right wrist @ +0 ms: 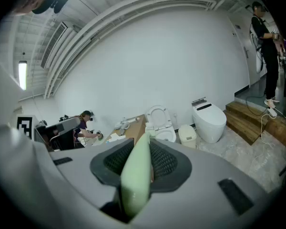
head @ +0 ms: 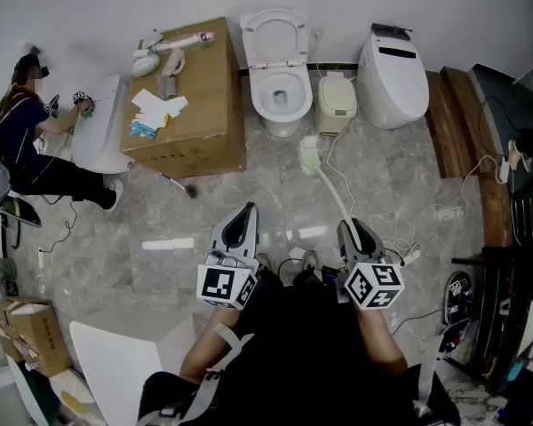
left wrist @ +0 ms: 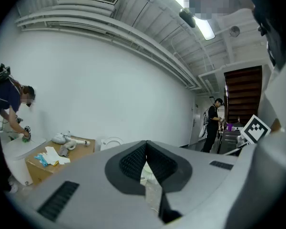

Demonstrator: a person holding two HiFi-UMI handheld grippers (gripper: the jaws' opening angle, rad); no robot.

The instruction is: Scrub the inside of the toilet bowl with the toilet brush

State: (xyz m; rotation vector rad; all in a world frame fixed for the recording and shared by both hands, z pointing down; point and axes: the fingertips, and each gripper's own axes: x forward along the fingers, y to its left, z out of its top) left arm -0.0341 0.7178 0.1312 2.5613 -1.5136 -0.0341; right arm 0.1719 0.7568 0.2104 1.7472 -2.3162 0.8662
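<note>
Right hand-held gripper [right wrist: 145, 148] clamps the green toilet brush [head: 329, 189] over marbled floor [head: 249, 204]; left hand-held gripper [left wrist: 146, 149] closed, empty.

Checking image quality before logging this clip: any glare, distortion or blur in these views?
Head view: sharp, even light, glare streaks on the floor. Left gripper view: fisheye bending, ceiling lamp blown out. Right gripper view: same bending, the near brush handle soft.

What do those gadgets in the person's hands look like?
Each is a grey plastic two-jaw tool: the left gripper and right gripper taper to black ribbed pads. Each carries a white cube with black square markers. The person wears black.
</note>
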